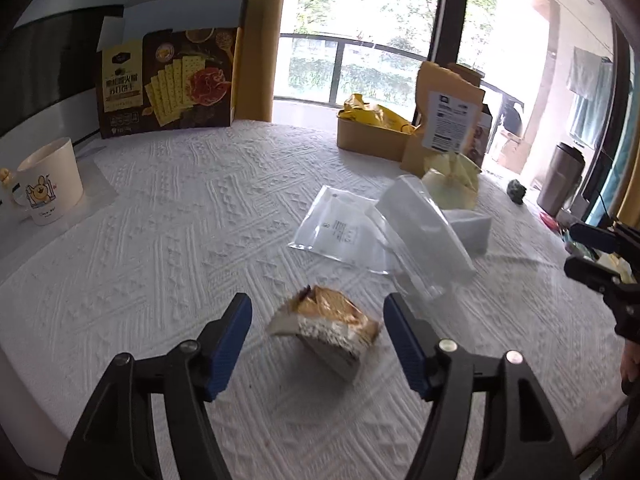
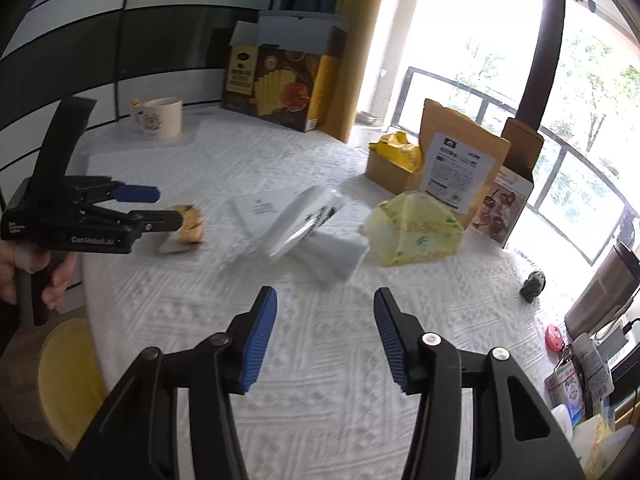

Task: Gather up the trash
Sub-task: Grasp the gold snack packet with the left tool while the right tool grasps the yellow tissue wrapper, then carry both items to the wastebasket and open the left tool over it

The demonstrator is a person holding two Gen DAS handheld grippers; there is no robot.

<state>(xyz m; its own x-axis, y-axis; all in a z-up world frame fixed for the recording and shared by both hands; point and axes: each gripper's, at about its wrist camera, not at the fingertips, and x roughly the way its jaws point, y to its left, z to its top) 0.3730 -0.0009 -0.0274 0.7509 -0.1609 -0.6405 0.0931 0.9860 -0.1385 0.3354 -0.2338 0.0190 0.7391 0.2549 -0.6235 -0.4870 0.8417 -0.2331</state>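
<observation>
Holding both tools over the white textured worktop (image 1: pixel 160 240), you have your left tool (image 1: pixel 318 336) spread wide with a piece of cake (image 1: pixel 326 326) lying between its blue pads (image 1: pixel 230 344), neither pad touching it. At ten o'clock from the cake stands a white mug (image 1: pixel 50 180), and at eleven o'clock an opened cracker box (image 1: pixel 168 80). At one o'clock from the cake lie a flat clear plastic bag (image 1: pixel 336 226) and a tipped clear plastic container (image 1: pixel 424 232), touching each other. Behind them, at one o'clock, a crumpled yellow wrapper (image 2: pixel 412 232) rests against a brown paper pouch (image 2: pixel 460 172), with a small cardboard box (image 2: pixel 390 170) holding a yellow bag (image 2: pixel 396 148) just beside it. Your right tool (image 2: pixel 326 338) is also spread wide, holding nothing, with the clear container at twelve o'clock from it, well apart.
</observation>
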